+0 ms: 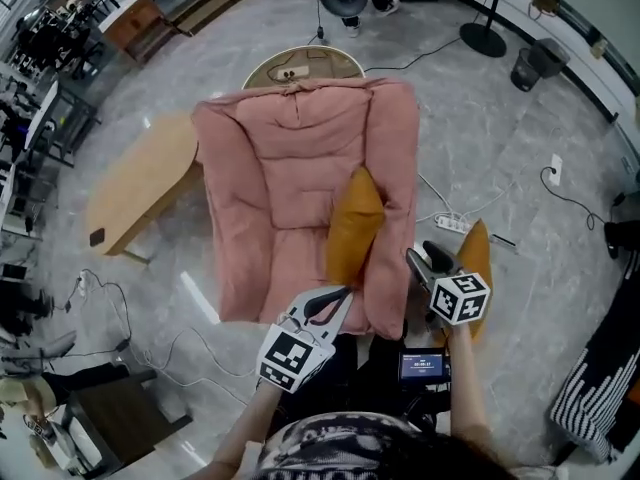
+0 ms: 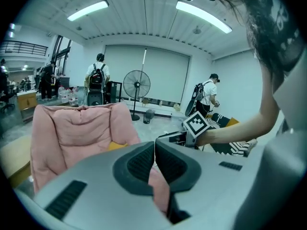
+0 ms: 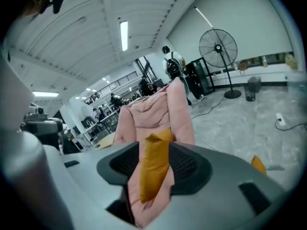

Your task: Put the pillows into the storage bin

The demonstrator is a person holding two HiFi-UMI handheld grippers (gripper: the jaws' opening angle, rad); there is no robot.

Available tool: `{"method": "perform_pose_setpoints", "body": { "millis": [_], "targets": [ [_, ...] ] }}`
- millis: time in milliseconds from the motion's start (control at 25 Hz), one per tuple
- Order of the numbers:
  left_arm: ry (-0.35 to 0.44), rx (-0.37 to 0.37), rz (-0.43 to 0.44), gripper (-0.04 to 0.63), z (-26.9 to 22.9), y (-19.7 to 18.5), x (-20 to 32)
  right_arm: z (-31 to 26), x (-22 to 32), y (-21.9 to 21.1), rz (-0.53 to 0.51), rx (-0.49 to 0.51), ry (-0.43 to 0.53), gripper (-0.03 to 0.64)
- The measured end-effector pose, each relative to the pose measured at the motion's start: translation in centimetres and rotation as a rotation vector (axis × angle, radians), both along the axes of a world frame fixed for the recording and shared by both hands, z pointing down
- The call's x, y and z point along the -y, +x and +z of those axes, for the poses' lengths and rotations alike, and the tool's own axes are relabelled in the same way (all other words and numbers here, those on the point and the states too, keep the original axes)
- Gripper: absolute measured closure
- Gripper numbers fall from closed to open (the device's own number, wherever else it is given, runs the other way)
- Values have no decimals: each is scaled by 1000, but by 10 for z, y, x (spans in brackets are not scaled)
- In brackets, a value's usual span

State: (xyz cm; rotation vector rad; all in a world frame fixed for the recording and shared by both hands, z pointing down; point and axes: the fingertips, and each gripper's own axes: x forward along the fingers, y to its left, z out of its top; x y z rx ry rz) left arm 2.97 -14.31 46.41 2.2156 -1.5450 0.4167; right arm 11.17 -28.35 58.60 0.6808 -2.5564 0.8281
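A big pink cushion lies spread on the floor, and an orange pillow stands on edge on its right half. A second orange pillow rests on the floor to the right. Behind the cushion's top edge peeks the round storage bin. My left gripper hovers at the cushion's near edge with its jaws shut; pink fabric shows just under the pads. My right gripper is beside the cushion's right edge, open, and the orange pillow shows in the gap between its jaws.
A light wooden table stands left of the cushion. A power strip and cables lie on the floor to the right, with a fan base and a small trash bin farther back. People stand by a fan.
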Motion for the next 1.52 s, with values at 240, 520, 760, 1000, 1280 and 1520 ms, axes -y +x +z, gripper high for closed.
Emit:
{"method": "perform_pose_setpoints", "body": {
  "millis": [240, 520, 760, 1000, 1280, 1520],
  "targets": [
    [12, -11, 85, 581, 9, -57, -10, 22, 7, -70, -68, -211, 102, 416],
    [6, -22, 52, 581, 21, -136, -27, 68, 34, -119, 47, -349, 37, 243],
    [-27, -28, -22, 581, 37, -178, -44, 101, 59, -138, 211, -309, -112, 229],
    [-61, -37, -71, 581, 50, -196, -60, 106, 61, -145, 244, -329, -117, 375],
    [-32, -48, -24, 581, 40, -187, -57, 71, 7, -154, 140, -315, -39, 405],
    [22, -42, 65, 581, 22, -167, -40, 12, -14, -142, 175, -248, 52, 417]
  ]
}}
